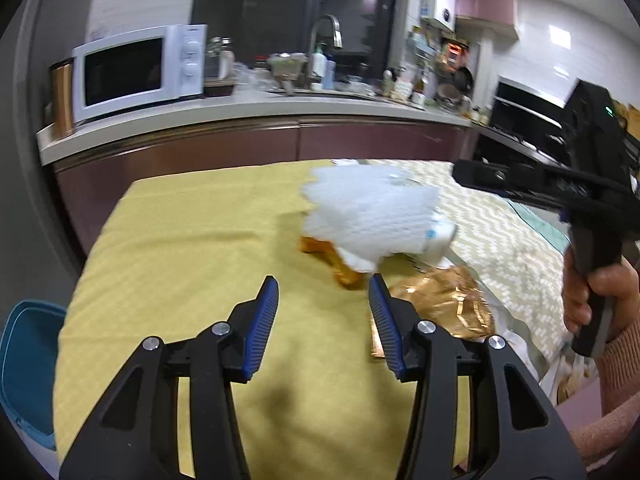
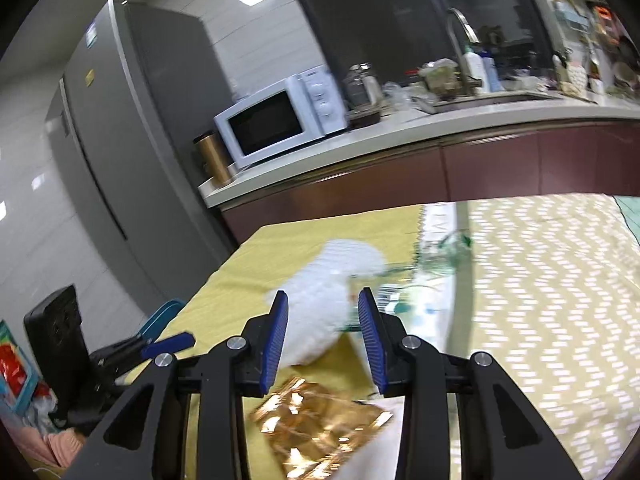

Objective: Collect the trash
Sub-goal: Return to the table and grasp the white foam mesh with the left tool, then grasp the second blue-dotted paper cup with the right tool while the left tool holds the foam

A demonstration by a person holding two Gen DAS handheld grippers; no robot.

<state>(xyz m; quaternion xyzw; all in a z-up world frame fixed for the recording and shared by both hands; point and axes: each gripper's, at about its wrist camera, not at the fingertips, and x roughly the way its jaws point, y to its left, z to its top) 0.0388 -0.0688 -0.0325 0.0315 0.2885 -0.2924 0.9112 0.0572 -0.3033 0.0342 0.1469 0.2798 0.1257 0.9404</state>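
A white crumpled wad of paper (image 1: 368, 216) lies on the yellow tablecloth (image 1: 180, 260), over an orange wrapper (image 1: 344, 268). A gold foil wrapper (image 1: 444, 304) lies just right of it. My left gripper (image 1: 323, 280) is open and empty, just short of the wad. From the right, a hand holds my right gripper (image 1: 520, 184) level above the table. In the right wrist view my right gripper (image 2: 323, 294) is open; the white wad (image 2: 320, 312) shows beyond its gap, untouched, and the gold foil (image 2: 320, 424) lies below it. Clear crumpled plastic (image 2: 436, 264) lies further back.
A blue bin (image 1: 28, 360) stands on the floor off the table's left edge. A chevron-patterned cloth (image 2: 540, 280) covers the table's right part. Behind the table runs a kitchen counter with a white microwave (image 1: 136, 72), a sink tap and clutter. A grey fridge (image 2: 120, 120) stands far left.
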